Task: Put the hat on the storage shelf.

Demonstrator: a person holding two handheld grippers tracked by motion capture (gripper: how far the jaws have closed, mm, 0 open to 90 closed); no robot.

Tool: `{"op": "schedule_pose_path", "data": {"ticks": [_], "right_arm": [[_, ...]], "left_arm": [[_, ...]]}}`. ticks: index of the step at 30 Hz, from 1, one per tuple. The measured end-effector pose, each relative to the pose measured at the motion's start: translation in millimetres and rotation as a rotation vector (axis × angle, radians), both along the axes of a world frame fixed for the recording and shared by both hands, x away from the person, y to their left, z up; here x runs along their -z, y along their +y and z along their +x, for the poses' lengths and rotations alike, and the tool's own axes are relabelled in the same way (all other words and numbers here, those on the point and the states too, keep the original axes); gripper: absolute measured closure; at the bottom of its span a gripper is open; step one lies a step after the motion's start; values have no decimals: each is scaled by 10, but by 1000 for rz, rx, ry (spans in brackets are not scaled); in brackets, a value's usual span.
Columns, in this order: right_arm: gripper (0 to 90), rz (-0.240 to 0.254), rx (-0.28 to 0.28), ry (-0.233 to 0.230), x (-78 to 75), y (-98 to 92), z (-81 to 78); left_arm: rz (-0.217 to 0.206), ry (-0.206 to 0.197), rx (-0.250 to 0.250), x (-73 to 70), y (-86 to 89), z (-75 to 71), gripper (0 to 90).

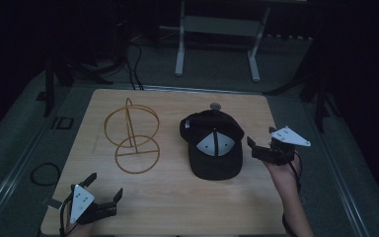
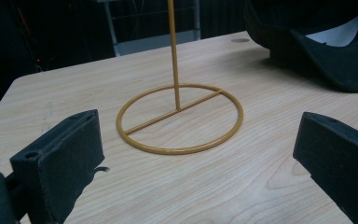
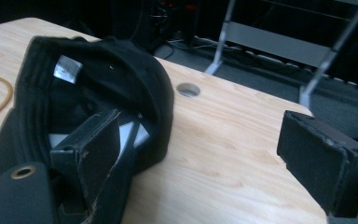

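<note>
Your left gripper (image 1: 104,186) sits at the near-left corner of the table (image 1: 177,207), jaws spread wide, nothing between them. The table's near edge runs right under your hand; its left edge lies close on the outer side. Bare wood stretches ahead of the jaws.

Straight ahead of that gripper stands the gold wire stand (image 2: 179,116): ring base flat on the wood, thin post rising upright from the crossbar. It is apart from your jaws, with open wood between.

Your right gripper (image 1: 260,143) is at the table's right side, near the right edge, jaws also spread and holding nothing. In the right gripper view, one jaw sits just at the black cap (image 3: 98,107), overlapping its rim; whether it touches you cannot tell. The other jaw hangs over bare wood on the far side from the cap, clear room around it.

The cap lies upside down, opening up, white lining and label showing, brim toward your side. It rests between the wire stand and your right gripper. A round hole (image 3: 188,89) in the tabletop lies beyond the cap.
</note>
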State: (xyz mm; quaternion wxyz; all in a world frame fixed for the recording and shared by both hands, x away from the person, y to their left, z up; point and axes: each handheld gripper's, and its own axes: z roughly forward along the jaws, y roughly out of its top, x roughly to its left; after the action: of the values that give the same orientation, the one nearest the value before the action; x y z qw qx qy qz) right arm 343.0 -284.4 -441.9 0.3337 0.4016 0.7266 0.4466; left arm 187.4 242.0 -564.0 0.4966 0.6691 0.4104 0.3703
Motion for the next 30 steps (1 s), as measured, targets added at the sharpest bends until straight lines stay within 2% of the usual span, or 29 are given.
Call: {"op": "schedule_pose_path", "data": {"ticks": [2,3,6,8,11,13,15,17,18,21,23,24,27,28,29,30], "right_arm": [[123,-4,2,4,-24,48,71],[123,-1,-17,14,-32,73,108],[136,-1,-44,26,-42,146,220],[143,-13,-51,19,-35,192,287],[160,-7,-66,38,-28,252,399],[169,-22,-67,51,-29,306,468],[188,-14,-73,63,-27,350,530],[204,-15,-88,80,-6,390,591],[210,-18,-91,94,9,412,622],[225,-40,-95,134,79,481,711],[225,-56,-88,144,104,503,737],[270,-68,-86,166,156,542,786],[316,-101,-77,203,226,597,838],[316,-101,-77,203,226,597,838],[354,-130,-63,226,274,638,863],[385,-138,-63,227,296,654,867]], "left_arm": [[-12,5,-1,0,10,3,18],[-18,9,-1,0,14,4,18],[-10,11,-4,0,14,5,18],[-12,9,2,-1,12,3,18],[-3,7,-4,-5,7,0,18],[-13,10,4,-4,12,-1,18],[-20,15,9,-6,13,-1,18],[-14,14,7,-7,9,-2,18],[2,15,7,-7,4,-4,18],[-5,14,11,-10,5,-9,18],[-5,14,11,-10,5,-9,18],[1,15,6,-10,9,-7,18],[18,15,5,-5,12,-2,18],[18,15,5,-5,12,-2,18],[12,20,0,-7,14,0,18],[8,21,1,-8,14,-1,18]]}}
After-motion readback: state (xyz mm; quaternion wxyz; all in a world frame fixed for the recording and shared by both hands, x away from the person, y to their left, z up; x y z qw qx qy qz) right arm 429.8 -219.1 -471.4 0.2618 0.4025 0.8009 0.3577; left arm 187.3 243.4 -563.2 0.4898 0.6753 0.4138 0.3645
